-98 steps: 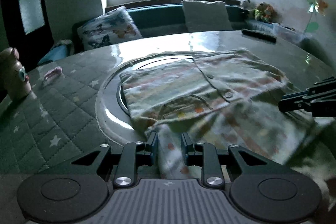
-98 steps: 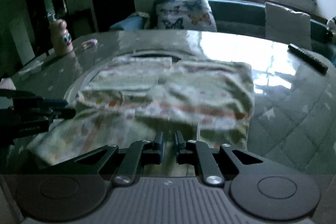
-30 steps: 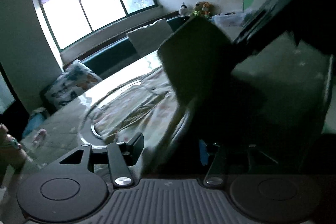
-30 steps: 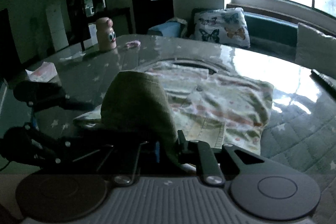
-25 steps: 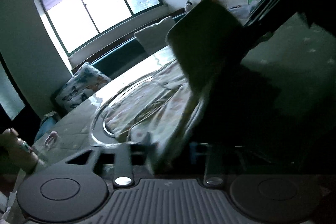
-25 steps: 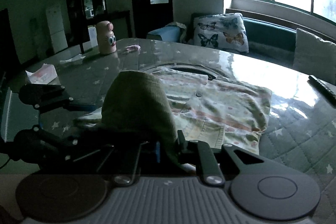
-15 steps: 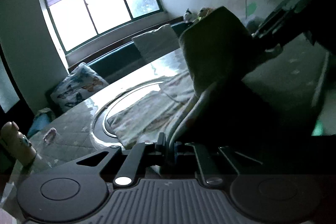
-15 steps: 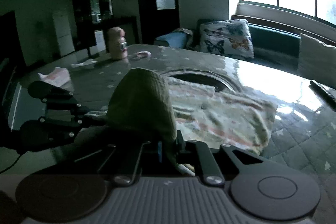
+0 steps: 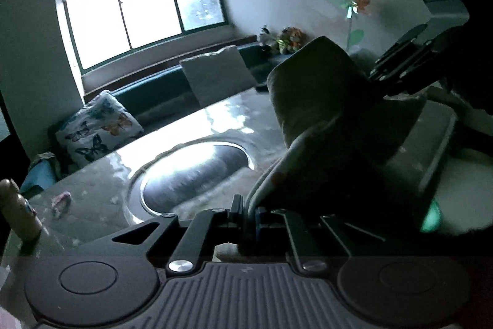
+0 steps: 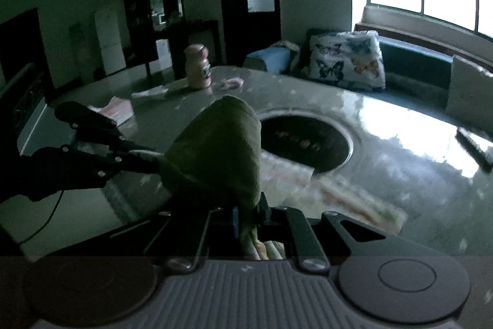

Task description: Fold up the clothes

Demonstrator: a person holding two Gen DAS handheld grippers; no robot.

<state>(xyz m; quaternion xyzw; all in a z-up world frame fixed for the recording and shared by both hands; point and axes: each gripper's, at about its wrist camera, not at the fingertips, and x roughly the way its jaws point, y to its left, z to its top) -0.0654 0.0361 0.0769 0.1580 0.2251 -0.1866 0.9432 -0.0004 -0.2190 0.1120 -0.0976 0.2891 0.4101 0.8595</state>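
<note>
A pale patterned shirt (image 9: 326, 100) with a ribbed collar hangs between my two grippers. My left gripper (image 9: 248, 213) is shut on one part of its top edge. My right gripper (image 10: 249, 218) is shut on another part, with the collar (image 10: 222, 144) bulging up in front of it. The shirt's lower part (image 10: 339, 190) trails blurred over the table (image 10: 400, 128) near the round dark inset (image 10: 305, 141). The left gripper shows at the left of the right wrist view (image 10: 92, 144); the right gripper shows at the upper right of the left wrist view (image 9: 409, 67).
A pink bottle (image 10: 198, 70) and papers (image 10: 117, 110) stand at the table's far left. A remote (image 10: 474, 147) lies at the right. A sofa with a butterfly cushion (image 10: 348, 57) runs behind the table under the window.
Both grippers have lifted the shirt off the table and pulled it toward the near edge. The round inset, covered before, now lies bare.
</note>
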